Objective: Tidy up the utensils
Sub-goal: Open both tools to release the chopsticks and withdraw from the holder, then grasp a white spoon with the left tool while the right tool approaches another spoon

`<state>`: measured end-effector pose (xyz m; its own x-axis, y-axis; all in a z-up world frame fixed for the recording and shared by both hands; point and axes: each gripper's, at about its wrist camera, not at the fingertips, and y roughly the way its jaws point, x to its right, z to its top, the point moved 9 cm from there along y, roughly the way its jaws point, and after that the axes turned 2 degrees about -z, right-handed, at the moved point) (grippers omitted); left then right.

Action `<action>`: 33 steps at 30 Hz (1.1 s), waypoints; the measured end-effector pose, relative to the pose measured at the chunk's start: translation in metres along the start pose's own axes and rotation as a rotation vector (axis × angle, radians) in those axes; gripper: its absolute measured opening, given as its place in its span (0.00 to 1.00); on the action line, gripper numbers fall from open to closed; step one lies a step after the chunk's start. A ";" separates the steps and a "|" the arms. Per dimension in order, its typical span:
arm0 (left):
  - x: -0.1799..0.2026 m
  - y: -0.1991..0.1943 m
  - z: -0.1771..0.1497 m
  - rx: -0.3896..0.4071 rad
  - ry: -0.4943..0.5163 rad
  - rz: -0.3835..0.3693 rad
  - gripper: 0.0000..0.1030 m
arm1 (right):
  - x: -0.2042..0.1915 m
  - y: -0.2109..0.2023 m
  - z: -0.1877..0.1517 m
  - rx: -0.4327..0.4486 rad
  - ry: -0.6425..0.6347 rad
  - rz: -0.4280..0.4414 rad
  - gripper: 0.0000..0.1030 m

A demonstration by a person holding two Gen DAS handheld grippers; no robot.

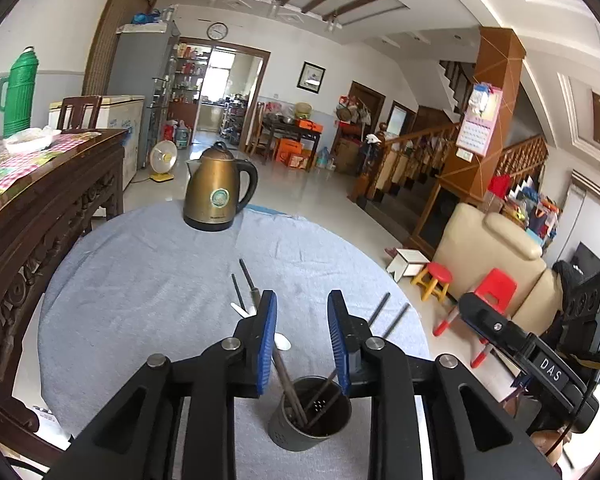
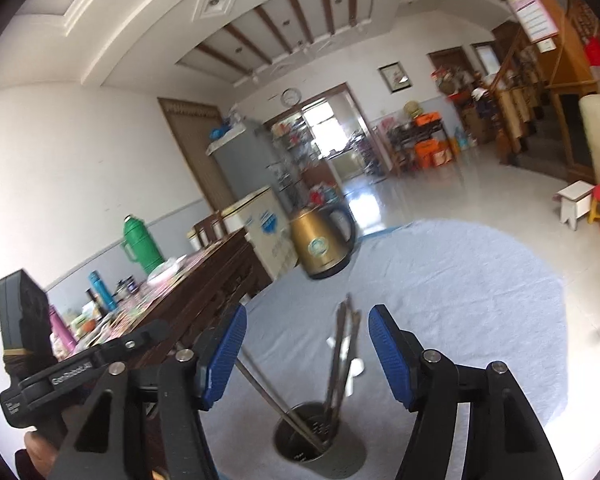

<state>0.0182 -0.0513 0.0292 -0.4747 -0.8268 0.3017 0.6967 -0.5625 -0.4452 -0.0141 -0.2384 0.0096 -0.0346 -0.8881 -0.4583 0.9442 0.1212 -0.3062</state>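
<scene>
A grey perforated metal utensil holder [image 1: 310, 414] stands on the grey-clothed round table [image 1: 140, 272], with several dark-handled utensils standing in it. My left gripper [image 1: 302, 312] is open and empty just above the holder. Two dark-handled utensils [image 1: 244, 288] lie on the cloth beyond its left finger, two more [image 1: 388, 312] to the right. In the right wrist view the holder [image 2: 320, 446] sits below my right gripper [image 2: 306, 328], which is open and empty, with utensil handles [image 2: 342, 348] rising between the jaws. That view is blurred.
A gold electric kettle [image 1: 218, 194] stands at the table's far side. A dark carved wooden table [image 1: 40, 208] with a green thermos [image 1: 18, 92] is on the left. Red stools [image 1: 436, 280] and a cream sofa [image 1: 496, 256] stand on the floor to the right.
</scene>
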 end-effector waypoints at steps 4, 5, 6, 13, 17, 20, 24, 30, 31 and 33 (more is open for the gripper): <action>-0.017 -0.002 0.004 0.019 -0.048 0.027 0.36 | 0.022 0.002 0.003 -0.001 0.064 -0.044 0.64; -0.022 -0.003 0.004 0.021 -0.058 0.035 0.37 | 0.027 0.002 0.003 -0.002 0.074 -0.050 0.64; -0.027 -0.003 0.005 0.023 -0.069 0.045 0.38 | 0.032 0.003 0.003 -0.003 0.088 -0.060 0.63; -0.074 0.008 0.003 0.015 -0.156 0.120 0.41 | 0.061 0.012 0.004 -0.014 0.133 -0.101 0.57; -0.097 0.022 -0.004 -0.014 -0.192 0.154 0.41 | 0.075 0.024 0.000 -0.042 0.156 -0.118 0.54; -0.114 0.036 -0.012 -0.044 -0.220 0.178 0.41 | 0.086 0.035 -0.006 -0.070 0.178 -0.124 0.52; -0.139 0.056 -0.028 -0.095 -0.255 0.204 0.41 | 0.100 0.050 -0.017 -0.112 0.204 -0.134 0.49; -0.167 0.100 -0.061 -0.206 -0.325 0.203 0.40 | 0.125 0.078 -0.043 -0.204 0.263 -0.143 0.46; -0.168 0.106 -0.065 -0.222 -0.329 0.200 0.40 | 0.130 0.084 -0.049 -0.226 0.270 -0.146 0.45; -0.170 0.123 -0.071 -0.255 -0.334 0.182 0.40 | 0.135 0.094 -0.057 -0.254 0.278 -0.149 0.44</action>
<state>0.1466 0.0208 -0.1365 -0.1284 -0.8909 0.4357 0.5783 -0.4242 -0.6969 0.0512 -0.3212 -0.1289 -0.2855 -0.7547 -0.5907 0.8124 0.1363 -0.5669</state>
